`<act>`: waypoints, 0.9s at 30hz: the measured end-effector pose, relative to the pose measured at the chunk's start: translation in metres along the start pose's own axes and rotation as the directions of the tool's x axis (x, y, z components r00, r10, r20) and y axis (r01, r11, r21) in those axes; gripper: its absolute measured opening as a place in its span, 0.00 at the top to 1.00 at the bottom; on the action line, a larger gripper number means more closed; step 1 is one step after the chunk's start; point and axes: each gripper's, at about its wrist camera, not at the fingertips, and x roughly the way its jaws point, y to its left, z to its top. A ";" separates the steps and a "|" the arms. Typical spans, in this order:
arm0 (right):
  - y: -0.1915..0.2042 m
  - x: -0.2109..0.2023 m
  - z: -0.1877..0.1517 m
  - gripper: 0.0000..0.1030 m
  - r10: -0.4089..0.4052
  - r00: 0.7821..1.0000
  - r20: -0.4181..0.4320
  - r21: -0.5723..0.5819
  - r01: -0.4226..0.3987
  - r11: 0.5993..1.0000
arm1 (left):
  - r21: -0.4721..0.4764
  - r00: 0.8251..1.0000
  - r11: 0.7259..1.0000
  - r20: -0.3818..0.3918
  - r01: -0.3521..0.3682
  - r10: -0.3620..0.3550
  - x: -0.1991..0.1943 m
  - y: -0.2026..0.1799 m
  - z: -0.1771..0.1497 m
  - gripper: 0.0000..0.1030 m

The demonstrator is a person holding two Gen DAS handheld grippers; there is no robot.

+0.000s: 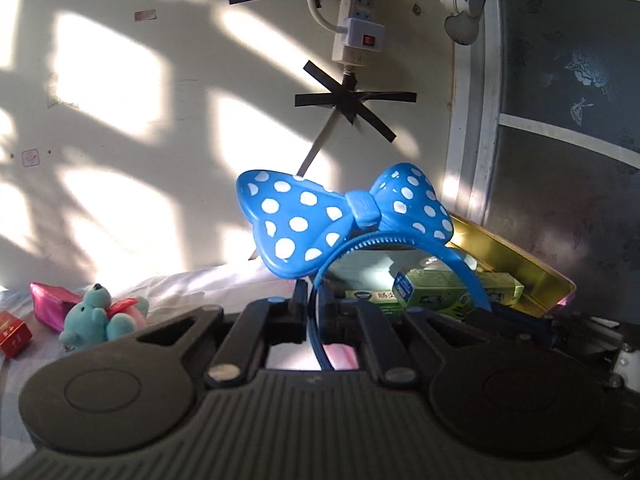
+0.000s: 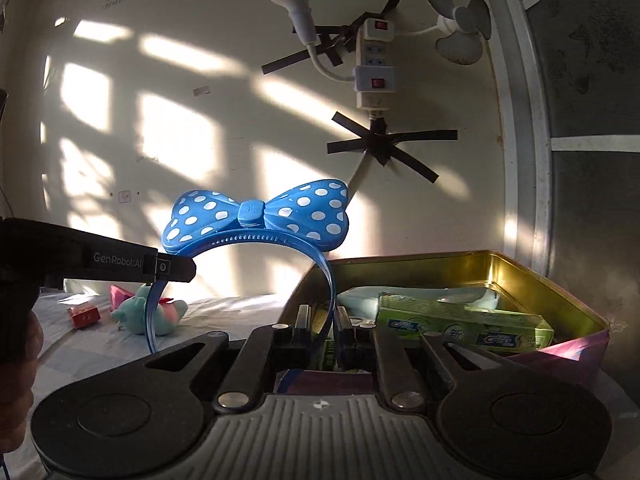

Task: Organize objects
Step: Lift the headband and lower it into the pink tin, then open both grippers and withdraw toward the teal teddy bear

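A blue headband with a white-dotted bow (image 1: 344,220) is held upright between both grippers. My left gripper (image 1: 315,304) is shut on one end of its band. My right gripper (image 2: 323,320) is shut on the other end; the bow also shows in the right wrist view (image 2: 256,216). The left gripper's finger (image 2: 160,267) reaches in from the left there and grips the band's left leg. A gold-lined tin box (image 2: 520,276) stands behind to the right, holding green toothpaste boxes (image 2: 460,322). The tin also shows in the left wrist view (image 1: 516,264).
On the bed sheet (image 2: 224,312) at left lie a teal plush toy (image 1: 100,316), a pink packet (image 1: 50,306) and a small red box (image 1: 12,332). A wall (image 1: 160,120) with a taped power strip (image 1: 356,24) stands behind. A grey cabinet door (image 1: 568,140) is at right.
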 end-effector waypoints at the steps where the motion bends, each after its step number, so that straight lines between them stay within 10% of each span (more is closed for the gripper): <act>1: -0.012 0.005 0.004 0.89 -0.016 1.000 -0.007 0.012 0.016 1.000 | 0.002 1.000 1.000 -0.005 0.013 -0.013 0.011 -0.009 0.004 0.94; 8: -0.071 0.057 0.017 0.90 -0.103 0.992 -0.073 0.075 0.109 0.991 | 0.012 0.996 0.997 -0.051 0.077 -0.076 0.086 -0.048 0.024 0.94; 14: -0.079 0.109 0.012 0.80 -0.172 0.974 -0.148 0.051 0.181 0.982 | 0.101 0.995 0.995 -0.101 -0.017 0.027 0.132 -0.066 0.022 0.77; 27: -0.042 0.050 0.003 0.69 -0.188 0.982 -0.029 0.166 0.190 0.968 | 0.041 0.996 0.999 -0.090 0.003 0.000 0.063 -0.046 0.008 0.61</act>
